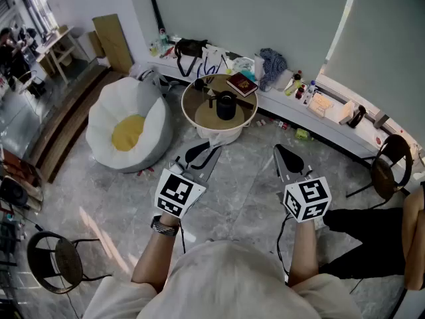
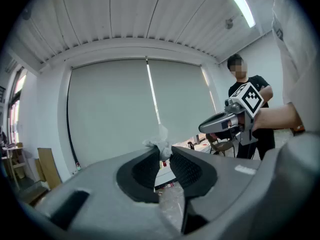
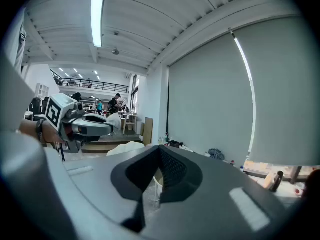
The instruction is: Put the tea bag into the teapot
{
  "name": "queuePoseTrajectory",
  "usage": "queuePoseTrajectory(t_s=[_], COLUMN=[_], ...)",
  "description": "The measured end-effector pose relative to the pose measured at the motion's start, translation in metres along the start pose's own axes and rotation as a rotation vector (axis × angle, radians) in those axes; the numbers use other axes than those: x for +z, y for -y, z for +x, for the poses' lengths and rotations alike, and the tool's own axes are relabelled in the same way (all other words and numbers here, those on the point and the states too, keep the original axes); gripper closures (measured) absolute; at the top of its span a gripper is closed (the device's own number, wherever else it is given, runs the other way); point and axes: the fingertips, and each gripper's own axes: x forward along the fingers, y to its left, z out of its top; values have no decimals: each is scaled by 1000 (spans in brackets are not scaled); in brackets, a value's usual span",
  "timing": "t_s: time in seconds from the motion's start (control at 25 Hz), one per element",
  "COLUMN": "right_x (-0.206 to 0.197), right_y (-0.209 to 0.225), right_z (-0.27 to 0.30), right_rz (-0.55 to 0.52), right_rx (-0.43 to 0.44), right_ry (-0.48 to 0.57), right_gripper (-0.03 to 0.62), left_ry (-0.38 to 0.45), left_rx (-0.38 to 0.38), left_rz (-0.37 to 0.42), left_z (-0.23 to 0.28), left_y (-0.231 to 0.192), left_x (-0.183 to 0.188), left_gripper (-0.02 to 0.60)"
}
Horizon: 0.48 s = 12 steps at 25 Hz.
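Note:
A crumpled white tea bag (image 2: 160, 140) sticks up from the tips of my left gripper (image 2: 162, 153), which is shut on it. In the head view that left gripper (image 1: 202, 153) points toward a round wooden table (image 1: 199, 115), still short of its near edge. On the table stands a black teapot (image 1: 226, 105), with a red book (image 1: 241, 84) behind it. My right gripper (image 1: 287, 157) hovers over the floor to the right of the table. Its jaws (image 3: 159, 153) meet at the tips with nothing between them. The right gripper view also shows the left gripper (image 3: 85, 125) with the tea bag (image 3: 114, 119).
A white beanbag (image 1: 126, 131) with a yellow centre lies left of the table. A cluttered low ledge (image 1: 299, 95) runs along the far wall. Chairs stand at the right (image 1: 390, 161) and lower left (image 1: 56, 261). A person in black (image 2: 250, 114) stands beyond my right hand.

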Motion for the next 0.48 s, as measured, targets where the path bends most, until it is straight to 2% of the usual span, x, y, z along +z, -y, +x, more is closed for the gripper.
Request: queuePoseTrajectory(t_s=[0.28, 0.48], right_x=[8, 6], right_y=[23, 38], right_z=[-10, -20], right_rz=[-6, 12], right_rx=[0, 66], right_ry=[48, 55], right_gripper=[586, 586], left_ry=[-10, -47], left_rx=[24, 62], left_rz=[1, -15], left_z=[15, 23], left_y=[9, 21], left_x=[7, 2], left_gripper=[512, 512])
